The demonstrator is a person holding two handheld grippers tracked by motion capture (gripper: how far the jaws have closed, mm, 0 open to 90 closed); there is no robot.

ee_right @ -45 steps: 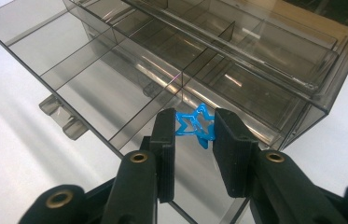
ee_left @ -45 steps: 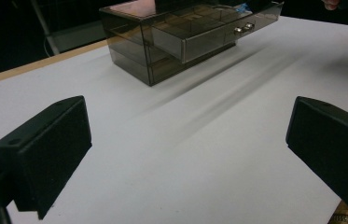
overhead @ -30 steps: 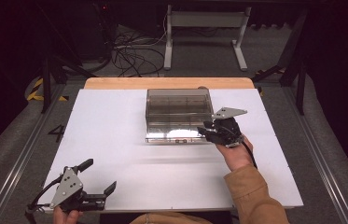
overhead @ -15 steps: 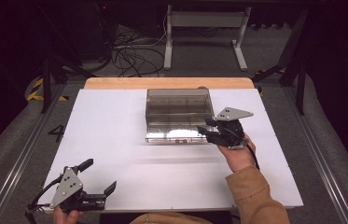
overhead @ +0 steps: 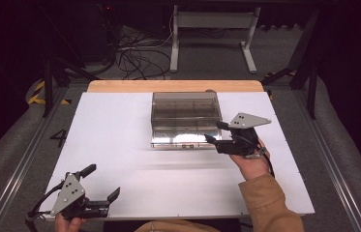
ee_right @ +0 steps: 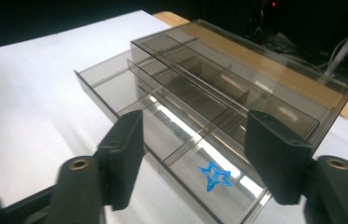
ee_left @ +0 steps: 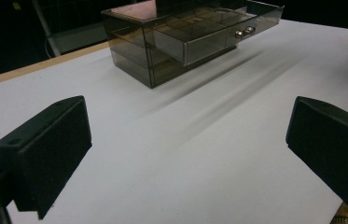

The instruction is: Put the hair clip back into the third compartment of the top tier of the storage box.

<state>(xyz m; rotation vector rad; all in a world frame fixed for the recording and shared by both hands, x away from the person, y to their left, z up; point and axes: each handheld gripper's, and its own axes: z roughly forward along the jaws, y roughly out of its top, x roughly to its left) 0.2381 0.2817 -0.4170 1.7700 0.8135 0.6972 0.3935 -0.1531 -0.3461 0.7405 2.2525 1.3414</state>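
Toward the far edge of the desk (overhead: 120,145), about centered left to right, sits a smoky see-through plastic drawer box (overhead: 184,108), and it's pretty neat looking: tinted grey-brown walls you can see straight through, with a flat clear top. Its top drawer (overhead: 178,137) is pulled out toward the near side, split by dividers into several compartments, with a small shiny metal knob (ee_left: 244,31) on the front. In the right gripper view there's a little blue star-shaped clip (ee_right: 214,176) lying flat in 1 of the drawer's front compartments, at the end nearest that gripper. The right gripper (overhead: 214,131) hangs just beside the drawer's right front corner, jaws spread apart with nothing between them, pointing at the box. The left gripper (overhead: 101,182) is way off at the near left corner of the desk, well apart from the box, and its 2 jaws are wide apart too, gripping nothing. The desk top is plain white with a strip of wood along the far edge.
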